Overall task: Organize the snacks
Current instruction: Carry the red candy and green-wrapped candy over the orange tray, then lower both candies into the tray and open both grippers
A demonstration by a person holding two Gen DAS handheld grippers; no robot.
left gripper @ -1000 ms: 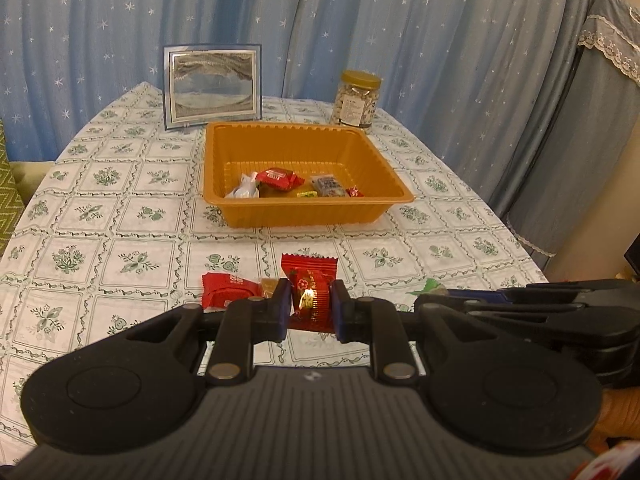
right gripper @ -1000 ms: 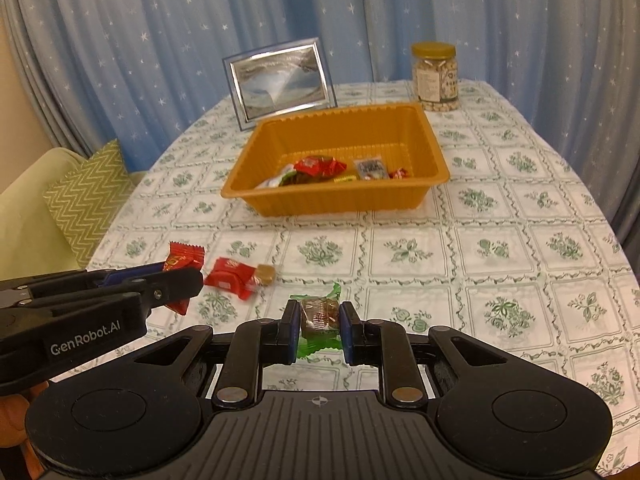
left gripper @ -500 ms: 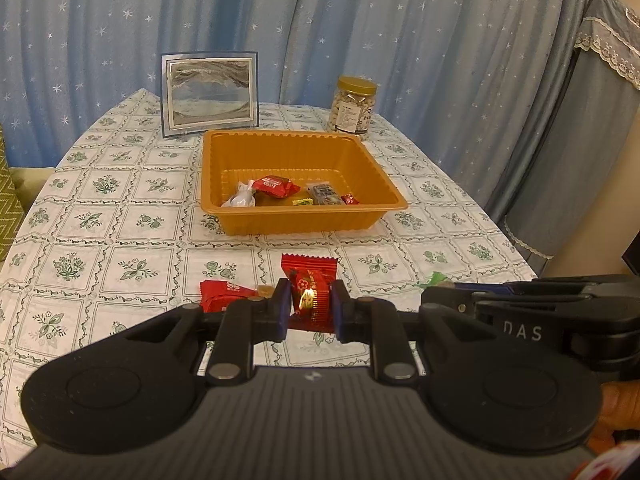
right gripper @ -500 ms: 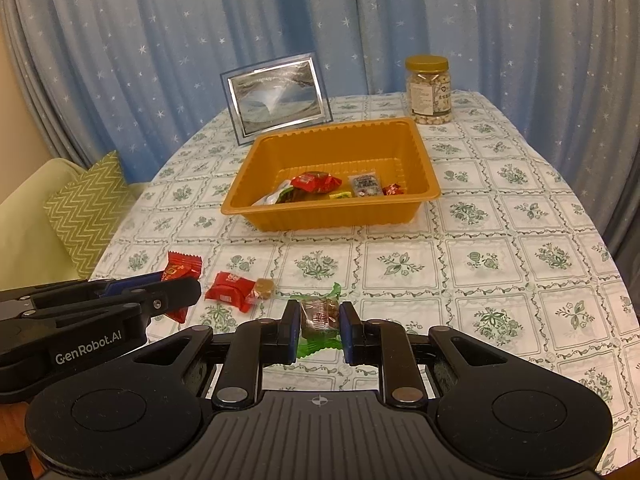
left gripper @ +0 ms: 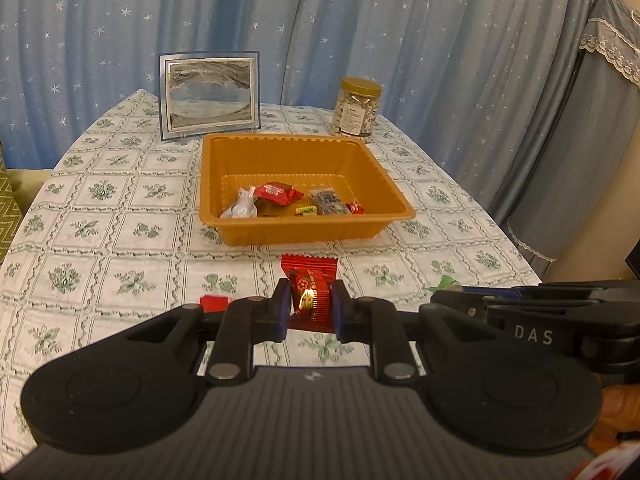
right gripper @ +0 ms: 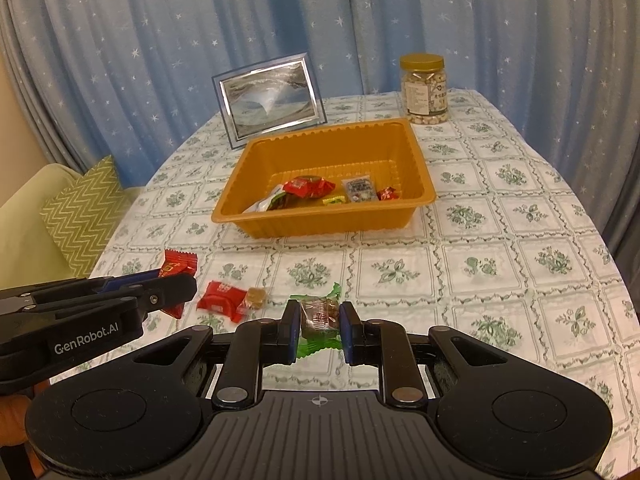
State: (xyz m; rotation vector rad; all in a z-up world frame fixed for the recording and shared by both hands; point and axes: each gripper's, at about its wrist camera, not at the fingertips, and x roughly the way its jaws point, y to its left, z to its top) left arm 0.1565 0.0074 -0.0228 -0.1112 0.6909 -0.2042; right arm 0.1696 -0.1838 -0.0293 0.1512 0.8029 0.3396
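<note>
A: Left gripper (left gripper: 308, 307), left wrist view: jaws pressed onto a red wrapped candy (left gripper: 310, 290) at lower centre of frame. The wrapper's serrated top edge sticks up above the pads.

B: Right gripper (right gripper: 320, 322), right wrist view: pinching a brown candy in a clear-and-green wrapper (right gripper: 319, 314), lower centre. Green wrapper ends poke out above and below the pads.

A: Orange tray (left gripper: 248, 168) sits mid-frame on the floral tablecloth (left gripper: 120, 236). Several wrapped snacks lie along its near side.

B: Loose items on the cloth, lower left of the right wrist view: a red packet (right gripper: 221, 296) with a small caramel-coloured candy (right gripper: 256, 297) touching its right end. Both lie well apart from the tray.

A: Behind the tray: a picture frame (left gripper: 210, 96) upper left, a jar of nuts (left gripper: 356, 112) upper right. Both upright.

B: Blue star-print curtain (right gripper: 200, 40) across the back.
</note>
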